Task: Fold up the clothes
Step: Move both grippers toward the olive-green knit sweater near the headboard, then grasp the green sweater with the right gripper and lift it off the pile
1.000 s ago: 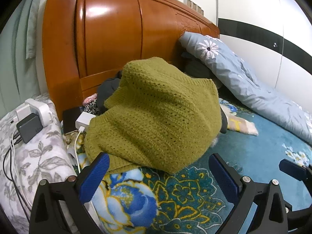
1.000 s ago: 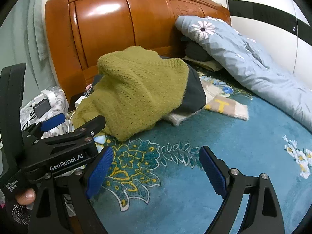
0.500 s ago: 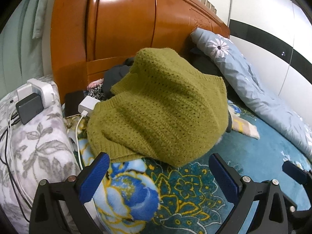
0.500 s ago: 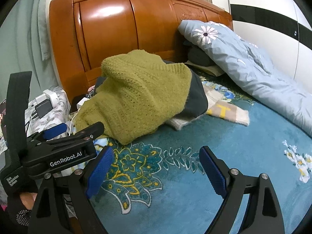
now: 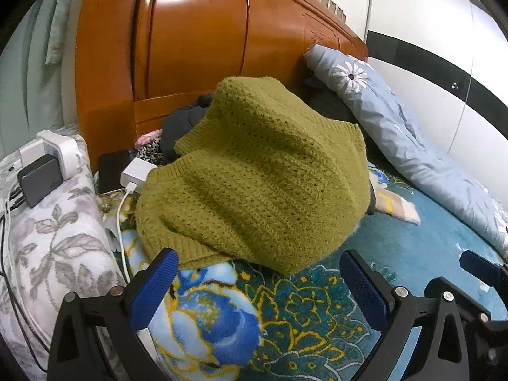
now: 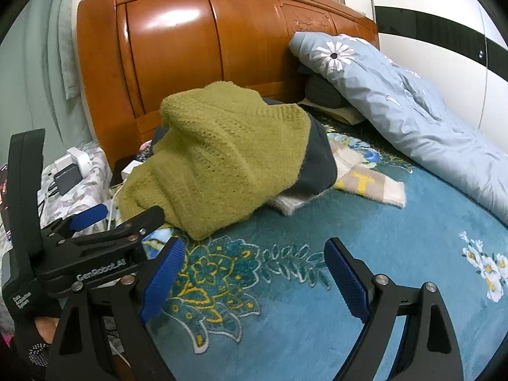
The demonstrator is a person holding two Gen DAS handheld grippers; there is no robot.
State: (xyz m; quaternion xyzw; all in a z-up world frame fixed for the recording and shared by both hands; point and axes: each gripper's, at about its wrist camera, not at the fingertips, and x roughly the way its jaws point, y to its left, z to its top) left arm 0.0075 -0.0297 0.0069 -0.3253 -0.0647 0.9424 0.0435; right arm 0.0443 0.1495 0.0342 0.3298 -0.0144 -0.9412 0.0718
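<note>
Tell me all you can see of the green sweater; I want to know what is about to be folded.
The green sweater is a chunky olive open-stitch knit with ribbed edges. It lies unfolded in a humped heap, draped over dark clothes near the wooden headboard, its lower edge resting on the floral blue blanket. A white charger sits at its left edge. Both tongs, left and right, are open and short of it.

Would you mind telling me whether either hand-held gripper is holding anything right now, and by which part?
Nothing is held. The left hand-held gripper and right hand-held gripper both stand open short of the green sweater.
</note>
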